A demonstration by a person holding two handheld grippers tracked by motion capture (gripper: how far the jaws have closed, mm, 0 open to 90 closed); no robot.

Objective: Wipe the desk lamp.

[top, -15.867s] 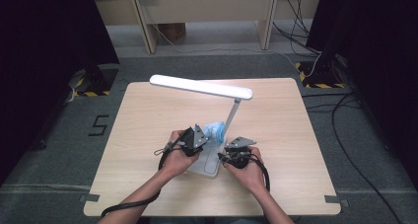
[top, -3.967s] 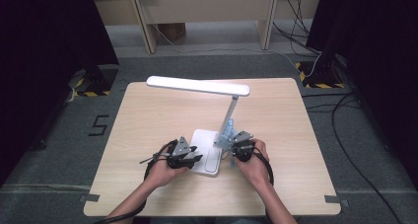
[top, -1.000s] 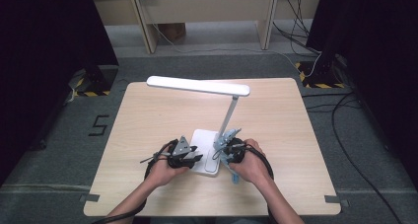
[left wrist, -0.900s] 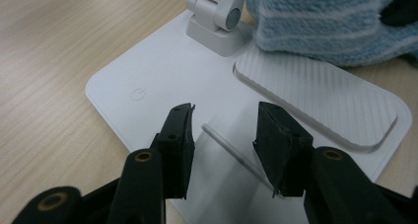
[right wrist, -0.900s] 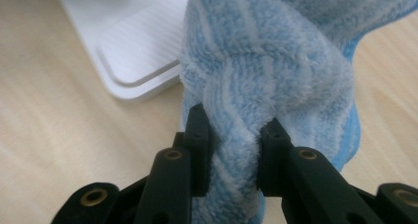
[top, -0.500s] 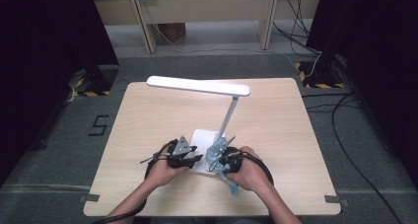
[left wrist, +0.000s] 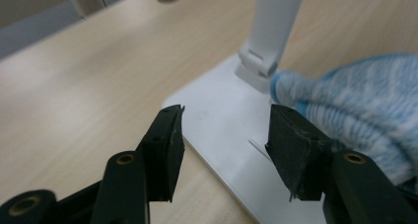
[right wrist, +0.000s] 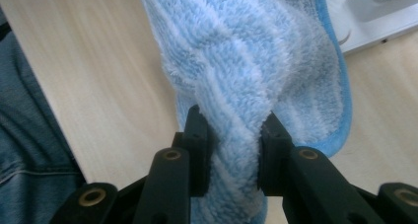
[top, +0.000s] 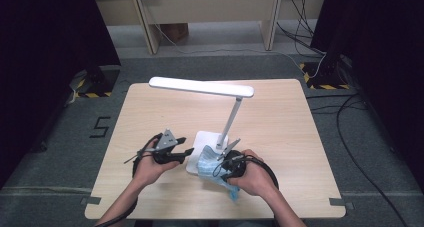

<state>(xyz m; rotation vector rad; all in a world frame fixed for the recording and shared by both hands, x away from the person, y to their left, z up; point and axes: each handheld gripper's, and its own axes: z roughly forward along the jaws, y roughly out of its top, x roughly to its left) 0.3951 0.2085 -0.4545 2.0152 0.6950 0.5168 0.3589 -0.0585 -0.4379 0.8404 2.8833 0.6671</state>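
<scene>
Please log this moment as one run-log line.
right gripper: shut on blue cloth | left gripper: open, nothing between, jaws just opened further | lamp base: cloth lies against it

A fluffy blue-and-white striped cloth (top: 212, 168) lies bunched on the white lamp base (top: 202, 143), one end pinched.
</scene>
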